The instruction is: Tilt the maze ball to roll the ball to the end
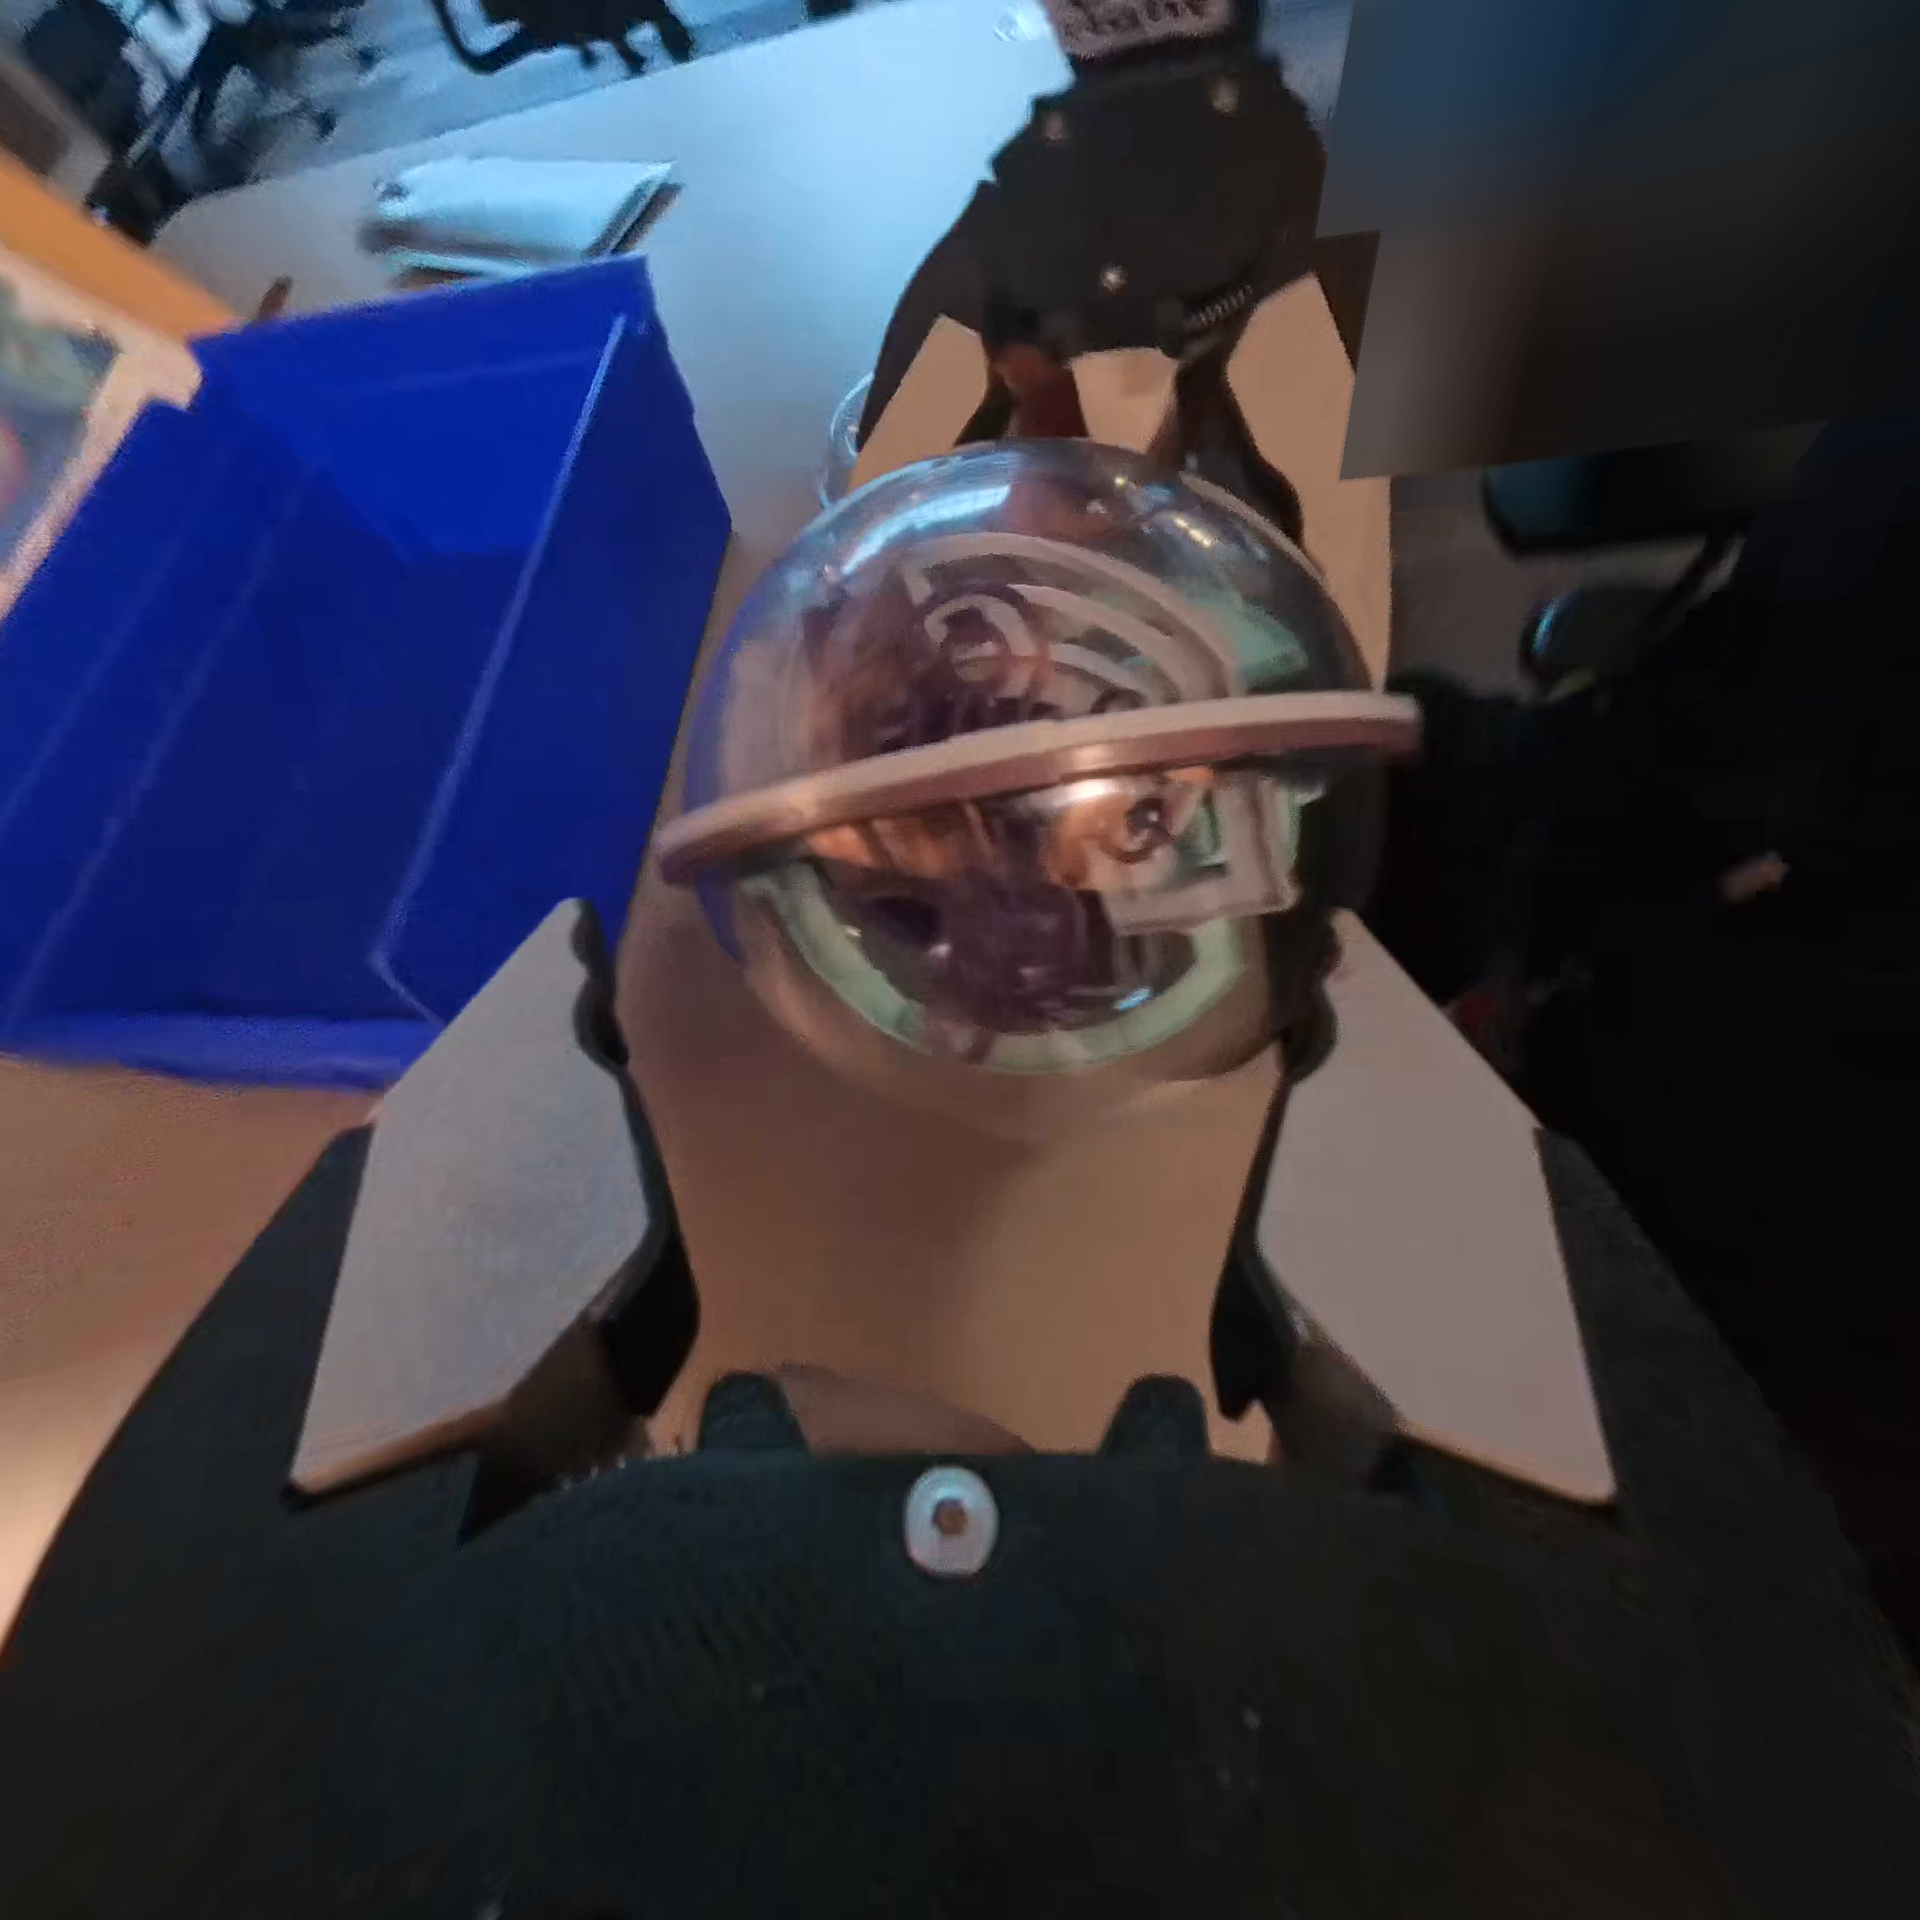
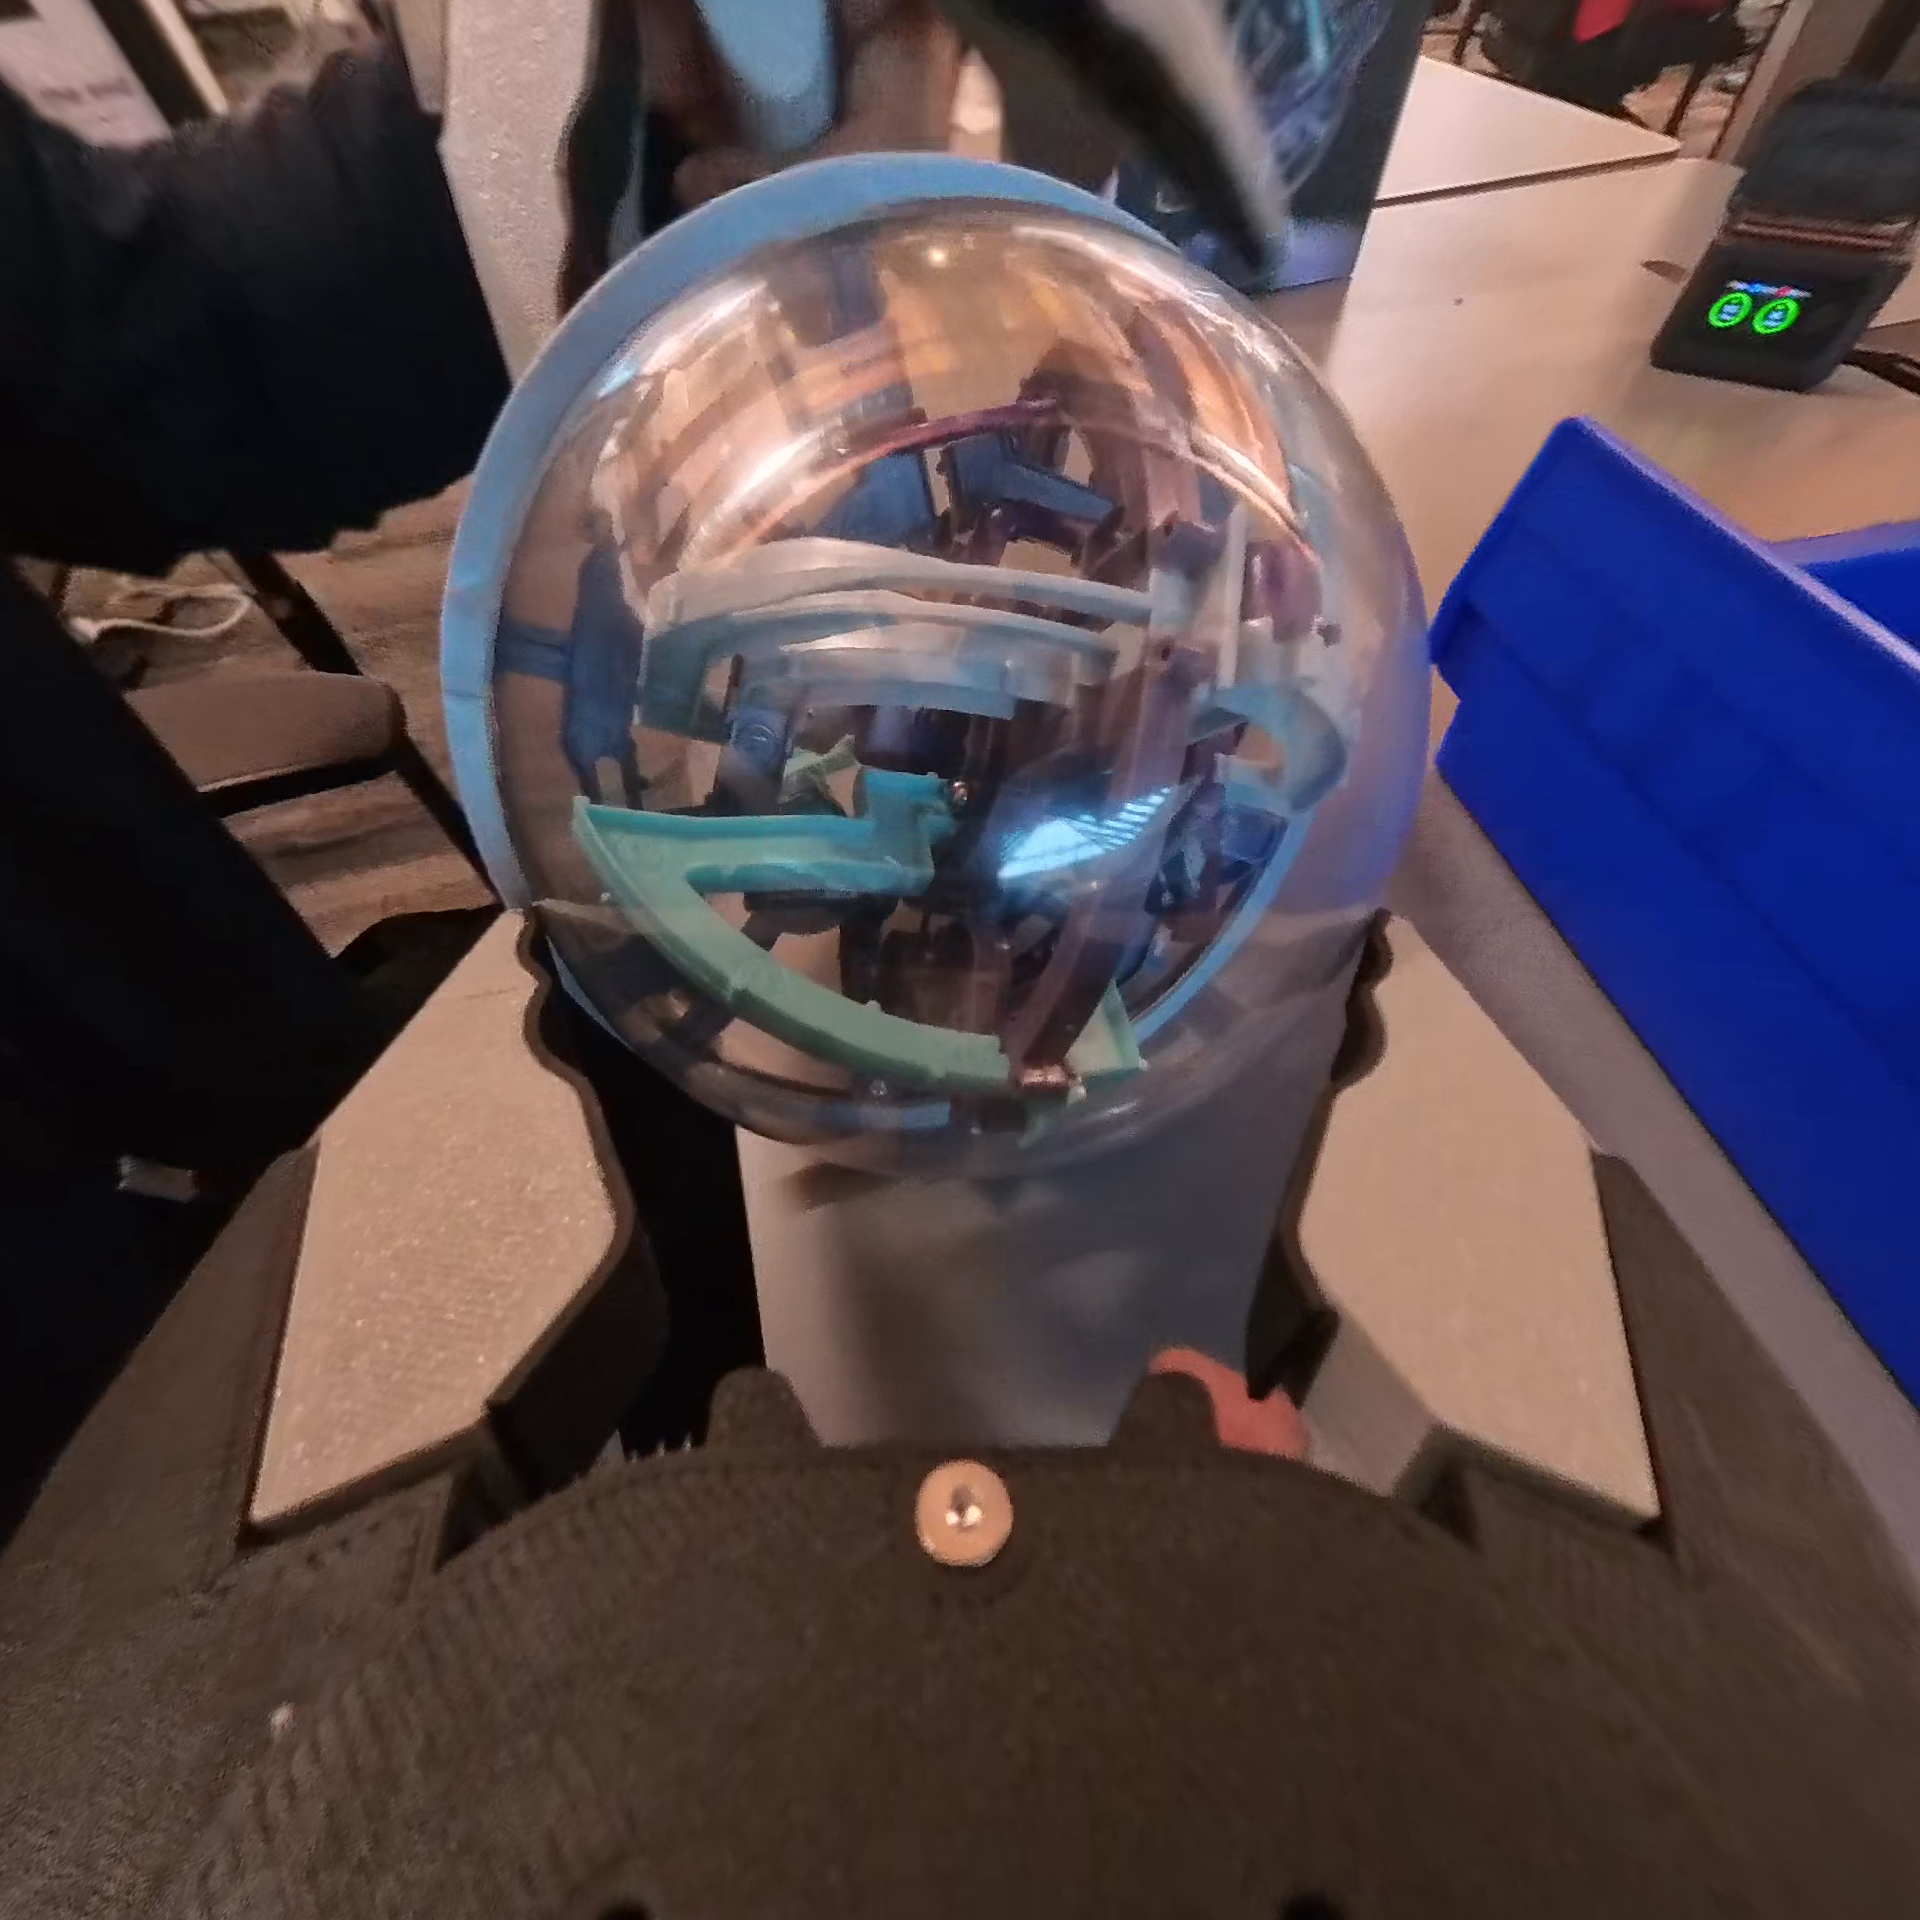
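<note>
- Left gripper (image 1: 966, 935) and right gripper (image 2: 951, 935) each pinch the clear maze ball (image 2: 935, 665) from opposite sides.
- Maze ball held above the bench (image 2: 1455, 405), beside the blue bin (image 2: 1704, 748).

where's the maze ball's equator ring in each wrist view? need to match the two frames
Left wrist view: the flat ring around the clear plastic maze ball crosses the sphere's middle as a tilted pale band, edge-on.
Right wrist view: the same ring shows as a blue arc behind the sphere's upper left.
Shared landmark: the blue plastic bin, left in one, right in the other.
</note>
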Available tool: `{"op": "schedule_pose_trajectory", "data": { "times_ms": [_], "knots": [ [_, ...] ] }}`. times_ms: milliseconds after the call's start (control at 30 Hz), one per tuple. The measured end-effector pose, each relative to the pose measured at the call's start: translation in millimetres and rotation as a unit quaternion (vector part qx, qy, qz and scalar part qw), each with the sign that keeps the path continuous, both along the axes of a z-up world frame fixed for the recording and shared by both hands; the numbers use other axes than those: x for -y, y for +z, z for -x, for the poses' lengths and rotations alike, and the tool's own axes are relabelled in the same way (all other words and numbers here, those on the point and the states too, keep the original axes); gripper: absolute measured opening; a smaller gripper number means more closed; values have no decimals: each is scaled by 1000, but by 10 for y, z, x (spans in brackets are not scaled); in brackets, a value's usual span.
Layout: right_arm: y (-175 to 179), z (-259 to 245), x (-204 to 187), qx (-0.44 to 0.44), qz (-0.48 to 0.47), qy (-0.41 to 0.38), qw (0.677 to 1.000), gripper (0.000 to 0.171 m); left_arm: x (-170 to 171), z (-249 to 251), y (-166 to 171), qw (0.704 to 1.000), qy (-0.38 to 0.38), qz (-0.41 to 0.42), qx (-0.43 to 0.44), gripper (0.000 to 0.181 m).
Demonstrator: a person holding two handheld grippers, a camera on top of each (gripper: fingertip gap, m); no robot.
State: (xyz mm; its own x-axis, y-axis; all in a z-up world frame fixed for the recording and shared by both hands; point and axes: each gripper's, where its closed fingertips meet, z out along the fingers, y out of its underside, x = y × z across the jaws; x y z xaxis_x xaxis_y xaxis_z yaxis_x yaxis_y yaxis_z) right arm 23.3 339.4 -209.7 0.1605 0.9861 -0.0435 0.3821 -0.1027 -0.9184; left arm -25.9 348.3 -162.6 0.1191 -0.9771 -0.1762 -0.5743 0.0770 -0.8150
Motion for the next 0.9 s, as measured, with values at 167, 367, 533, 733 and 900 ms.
{"op": "schedule_pose_trajectory", "data": {
  "times_ms": [167, 367, 533, 733, 900],
  "knots": [
    [2, 27, 26, 20, -28, -28, 999, 144, 124, -23, -60, 976, 141, 136, 91, 125],
    [-8, 17, 48, 42, -69, -55, 995, 143, 242, 40, -141, 954, 204, 191, 107, 113],
    [1, 23, 74, 50, -77, -62, 994, 142, 298, 96, -91, 951, 202, 199, 122, 105],
    [37, 86, 87, 48, -96, -68, 992, 140, 336, 140, 41, 931, 176, 265, 179, 123],
    [14, 94, 108, 55, -109, -67, 990, 140, 238, 41, -254, 943, 227, 219, 105, 132]
  ]
}}
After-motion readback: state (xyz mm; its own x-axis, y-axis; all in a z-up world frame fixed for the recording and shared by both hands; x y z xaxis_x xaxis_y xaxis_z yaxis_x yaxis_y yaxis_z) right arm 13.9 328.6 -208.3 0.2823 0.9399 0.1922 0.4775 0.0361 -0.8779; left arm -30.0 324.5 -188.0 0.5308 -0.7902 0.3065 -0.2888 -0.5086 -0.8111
